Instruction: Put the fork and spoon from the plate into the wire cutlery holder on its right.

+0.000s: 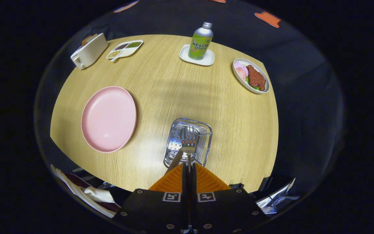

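Fork of shiny metal (189, 141), pinched by its handle between the closed fingers of the hand-held gripper (189, 166), hangs tines-forward over the silver wire cutlery holder (206, 143). Something dark and slanted, perhaps the spoon's handle, leans inside the holder. Left of the holder lies a round pink plate (108, 119) on the pale wooden desk (174, 87), bare

At lower centre the hand-held gripper (189, 167) pinches the fork (189, 143) by its handle, fingers closed on it, tines over the wire cutlery holder (206, 143). A second handle, perhaps the spoon (175, 161), leans inside. The pink plate (109, 118) lies bare at left on the desk (239, 130).
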Motion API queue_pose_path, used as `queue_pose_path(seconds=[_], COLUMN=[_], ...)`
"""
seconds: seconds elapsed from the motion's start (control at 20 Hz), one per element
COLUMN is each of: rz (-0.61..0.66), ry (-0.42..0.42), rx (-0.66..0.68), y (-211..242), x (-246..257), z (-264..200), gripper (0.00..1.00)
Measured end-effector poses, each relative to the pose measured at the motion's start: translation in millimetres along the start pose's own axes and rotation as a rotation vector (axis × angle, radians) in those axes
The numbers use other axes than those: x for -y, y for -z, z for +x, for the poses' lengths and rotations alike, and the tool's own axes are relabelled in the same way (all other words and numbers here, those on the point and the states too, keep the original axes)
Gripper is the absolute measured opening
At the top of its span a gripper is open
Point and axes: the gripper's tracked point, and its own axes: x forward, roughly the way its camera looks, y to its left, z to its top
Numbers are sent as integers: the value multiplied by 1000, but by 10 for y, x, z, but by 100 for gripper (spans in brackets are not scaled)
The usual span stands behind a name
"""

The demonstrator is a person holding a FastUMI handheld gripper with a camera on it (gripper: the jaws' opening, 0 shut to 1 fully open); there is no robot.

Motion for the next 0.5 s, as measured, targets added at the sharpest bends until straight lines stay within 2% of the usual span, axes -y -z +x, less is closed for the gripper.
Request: queue_pose_path(seconds=[0.25, 0.5], rz=[-36, -35], ry=[-17, -24], rx=[-73, -63], y=[-88, -180], x=[-87, -102], z=[147, 167], gripper=[5, 7])
